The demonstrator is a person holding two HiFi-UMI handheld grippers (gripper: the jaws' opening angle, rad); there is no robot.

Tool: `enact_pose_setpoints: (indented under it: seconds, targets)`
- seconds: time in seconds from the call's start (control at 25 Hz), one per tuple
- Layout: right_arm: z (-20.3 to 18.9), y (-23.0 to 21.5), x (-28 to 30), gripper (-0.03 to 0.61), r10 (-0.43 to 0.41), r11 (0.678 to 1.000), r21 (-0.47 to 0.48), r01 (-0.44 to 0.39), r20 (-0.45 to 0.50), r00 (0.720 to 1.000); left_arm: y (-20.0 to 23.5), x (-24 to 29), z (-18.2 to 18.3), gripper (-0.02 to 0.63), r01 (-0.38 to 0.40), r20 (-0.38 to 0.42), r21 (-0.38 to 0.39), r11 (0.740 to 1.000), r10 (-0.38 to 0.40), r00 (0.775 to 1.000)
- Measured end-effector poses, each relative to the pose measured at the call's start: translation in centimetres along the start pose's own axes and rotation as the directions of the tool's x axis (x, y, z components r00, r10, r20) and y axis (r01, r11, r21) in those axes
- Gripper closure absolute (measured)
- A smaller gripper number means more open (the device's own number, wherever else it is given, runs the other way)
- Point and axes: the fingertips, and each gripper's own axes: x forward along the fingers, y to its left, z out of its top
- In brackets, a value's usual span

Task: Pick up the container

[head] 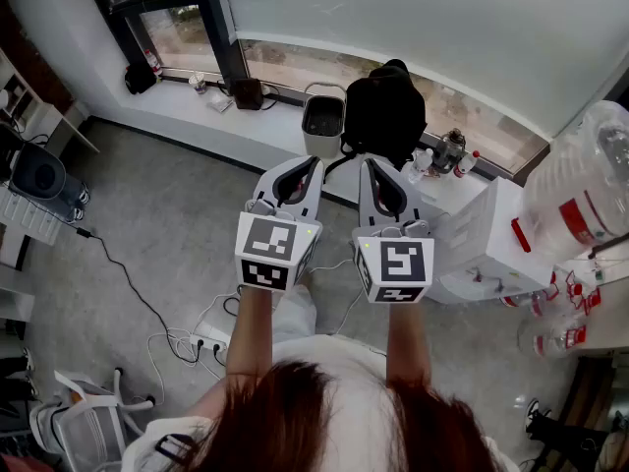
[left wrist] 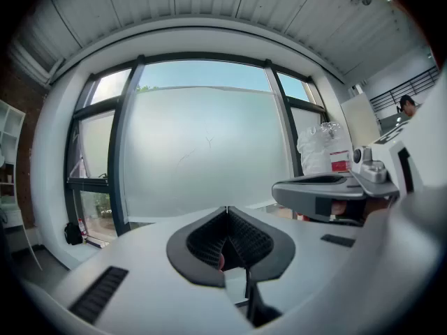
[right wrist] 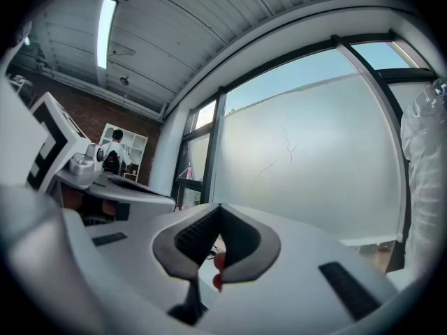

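Container (head: 582, 180): the likeliest candidate is a big clear plastic one with a red label. It is found at the right edge of the head view, just beside a white box (head: 482, 249). A small white bin (head: 322, 124) under the window (head: 290, 67) at top centre could also be meant, and that cannot be settled from here.

Nothing is held yet. The step in hand is judged to be the very start, with the reach not begun.

The left gripper (head: 311, 164) and right gripper (head: 371, 164) are held side by side at the centre of the frame. Both are pointed roughly level toward the window, well apart from the container. In each gripper view the jaws are seen pressed together tip to tip, with nothing between them.

The forearms are stretched forward in parallel, and the marker cubes are turned up to the head camera.

For the next move, a swing toward the right of the frame is called for, and the jaws must be spread before contact. The clear body looks broad and thin-walled, so a grip at a neck or rim is probably needed, perhaps with both grippers.
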Motion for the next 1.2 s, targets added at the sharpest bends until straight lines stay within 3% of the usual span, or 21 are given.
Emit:
enact_pose_setpoints:
  seconds: [0.88, 1.2]
  targets:
    - [0.1, -0.5, 12.4, 0.554, -0.025, 0.999, 0.027, 0.025, 0.004, 1.000, 10.3, 7.4, 0.6, 0.595, 0.011, 0.005, 0.005, 1.000, -0.011, 1.000]
    - [0.5, 0.6, 17.3, 0.554, -0.036, 0.999, -0.004, 0.036, 0.006, 0.999, 14.9, 9.2, 1.0, 0.595, 0.010, 0.029, 0.016, 1.000, -0.010, 1.000]
